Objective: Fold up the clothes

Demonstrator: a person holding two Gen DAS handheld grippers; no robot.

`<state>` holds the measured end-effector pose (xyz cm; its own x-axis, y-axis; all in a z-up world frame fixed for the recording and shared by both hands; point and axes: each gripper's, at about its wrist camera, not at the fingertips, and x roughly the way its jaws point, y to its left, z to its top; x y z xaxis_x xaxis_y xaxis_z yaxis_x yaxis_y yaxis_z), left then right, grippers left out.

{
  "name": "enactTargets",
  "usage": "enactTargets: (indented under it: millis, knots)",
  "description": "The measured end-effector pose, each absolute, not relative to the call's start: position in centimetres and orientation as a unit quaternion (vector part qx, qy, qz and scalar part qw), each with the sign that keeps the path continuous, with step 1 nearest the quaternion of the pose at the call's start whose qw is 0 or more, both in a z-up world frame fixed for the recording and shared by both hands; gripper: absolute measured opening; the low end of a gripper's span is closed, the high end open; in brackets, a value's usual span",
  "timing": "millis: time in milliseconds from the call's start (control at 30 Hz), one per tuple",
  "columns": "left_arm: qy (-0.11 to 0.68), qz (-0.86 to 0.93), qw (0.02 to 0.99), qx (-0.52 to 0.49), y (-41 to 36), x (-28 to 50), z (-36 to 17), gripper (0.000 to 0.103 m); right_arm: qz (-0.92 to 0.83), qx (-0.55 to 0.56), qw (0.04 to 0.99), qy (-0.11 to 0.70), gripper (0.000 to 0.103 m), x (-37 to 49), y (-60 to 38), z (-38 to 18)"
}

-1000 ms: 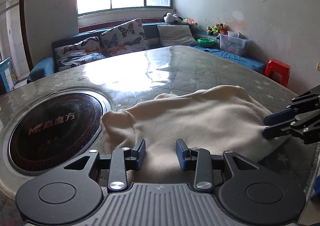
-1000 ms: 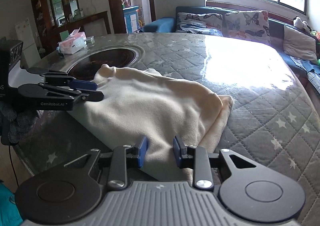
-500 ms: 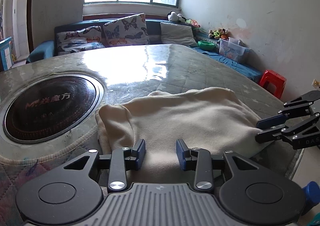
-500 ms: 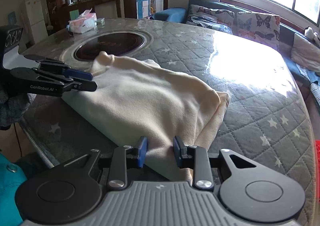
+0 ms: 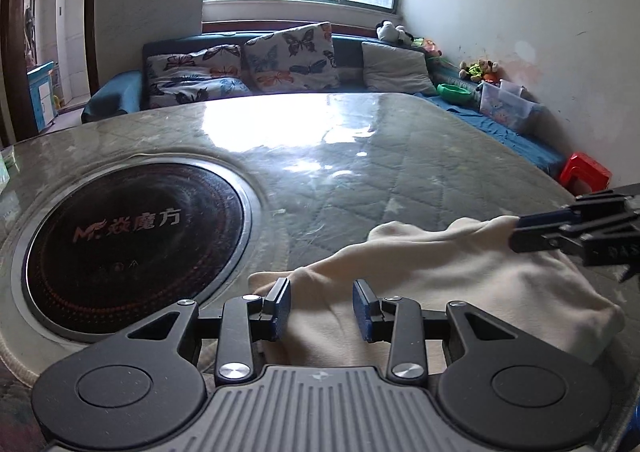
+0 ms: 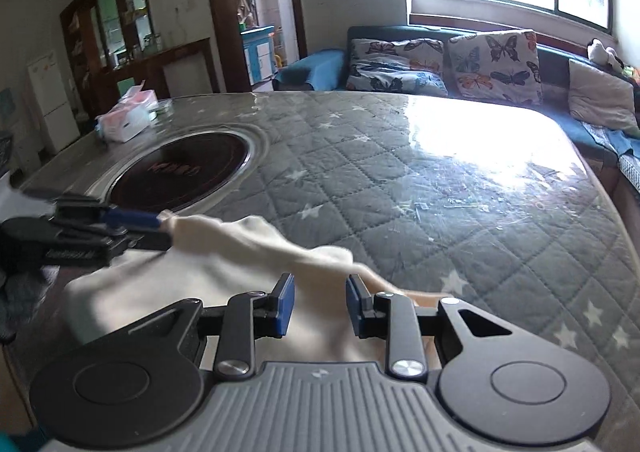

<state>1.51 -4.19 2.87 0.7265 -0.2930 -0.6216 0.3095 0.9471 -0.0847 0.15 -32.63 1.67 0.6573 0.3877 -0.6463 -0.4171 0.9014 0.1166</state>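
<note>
A cream garment (image 5: 452,292) lies bunched at the near edge of the quilted table (image 5: 360,156); it also shows in the right wrist view (image 6: 224,272). My left gripper (image 5: 321,308) has its jaws apart over the cloth's near left part. In the right wrist view the left gripper (image 6: 160,230) looks pinched on a raised edge of the cloth. My right gripper (image 6: 320,306) has its jaws apart over the cloth's right end. In the left wrist view the right gripper (image 5: 516,232) touches a lifted cloth edge at the far right.
A round black cooktop (image 5: 132,236) is set into the table at the left. A tissue pack (image 6: 128,116) sits at the table's far left corner. A sofa with butterfly cushions (image 5: 288,56) runs behind the table. A red stool (image 5: 584,172) stands by the right wall.
Both grippers have pulled back and lifted. The cloth has been drawn toward the near table edge and its edge is raised between them; more bare table shows beyond it.
</note>
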Motion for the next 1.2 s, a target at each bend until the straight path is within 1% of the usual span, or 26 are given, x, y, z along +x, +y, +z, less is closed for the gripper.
enactTargets:
  millis: [100,167,300,467,700,933,1033,1100,1200]
  knots:
    - [0.331,-0.162,0.929,0.011,-4.0,1.5,2.7,0.037,0.206,-0.017,0.905,0.371,0.024,1.7,-32.7,0.2]
    - [0.329,-0.161,0.930,0.008,-3.8,1.4,2.8,0.037,0.207,-0.017,0.905,0.370,0.024,1.9,-32.9,0.2]
    - [0.320,-0.159,0.934,0.013,-3.8,1.6,3.2,0.037,0.213,-0.027,0.907,0.362,0.024,1.5,-32.4,1.1]
    - [0.329,-0.151,0.932,0.022,-4.1,2.5,2.6,0.037,0.239,-0.027,0.907,0.346,0.025,2.2,-30.4,2.1]
    - [0.329,-0.152,0.932,0.023,-4.0,2.7,2.5,0.039,0.241,-0.032,0.894,0.376,0.025,4.2,-28.0,0.0]
    - [0.327,-0.153,0.932,0.022,-4.0,2.8,2.5,0.040,0.266,-0.037,0.893,0.360,0.025,4.0,-26.3,1.5]
    - [0.328,-0.151,0.932,0.022,-4.0,2.9,2.5,0.041,0.268,-0.045,0.887,0.373,0.025,4.8,-25.1,0.6]
    - [0.329,-0.147,0.932,0.024,-4.0,2.9,2.5,0.048,0.266,-0.048,0.886,0.376,0.026,5.1,-24.8,0.3]
    - [0.334,-0.141,0.932,0.023,-3.8,2.9,2.5,0.053,0.260,-0.049,0.890,0.371,0.030,5.0,-24.8,0.8]
